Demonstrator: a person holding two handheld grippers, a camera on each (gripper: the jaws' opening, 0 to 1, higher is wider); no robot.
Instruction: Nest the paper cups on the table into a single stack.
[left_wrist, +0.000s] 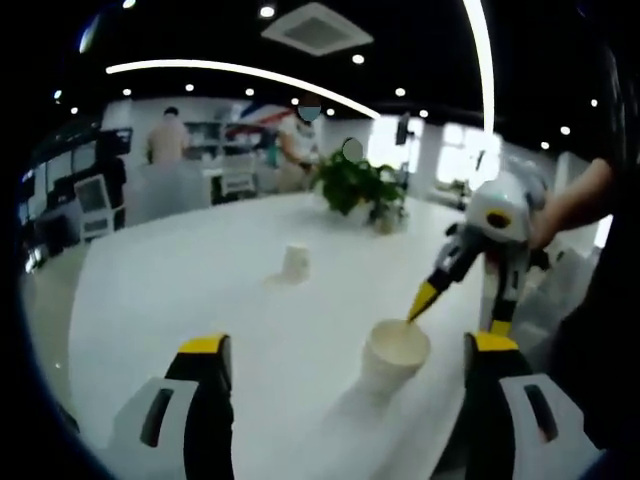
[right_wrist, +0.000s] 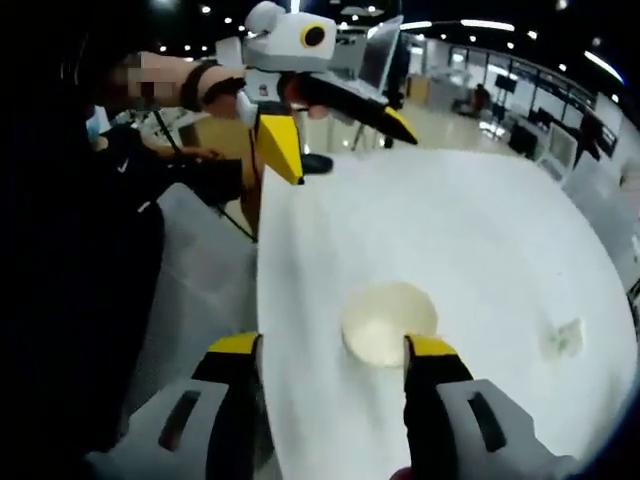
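Left claw (left_wrist: 345, 350) open over table (left_wrist: 200, 290); right claw (left_wrist: 458, 315) tip at upright cup (left_wrist: 394, 355) rim; second cup (left_wrist: 295, 263) farther off.

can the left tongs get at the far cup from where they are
Probably yes. The left tongs stand open, and bare table lies between them and the far cup; the near cup sits off to the side.

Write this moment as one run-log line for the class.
right gripper: open at near cup rim | left gripper: open, free | far cup: inverted, apart | stack: not begun
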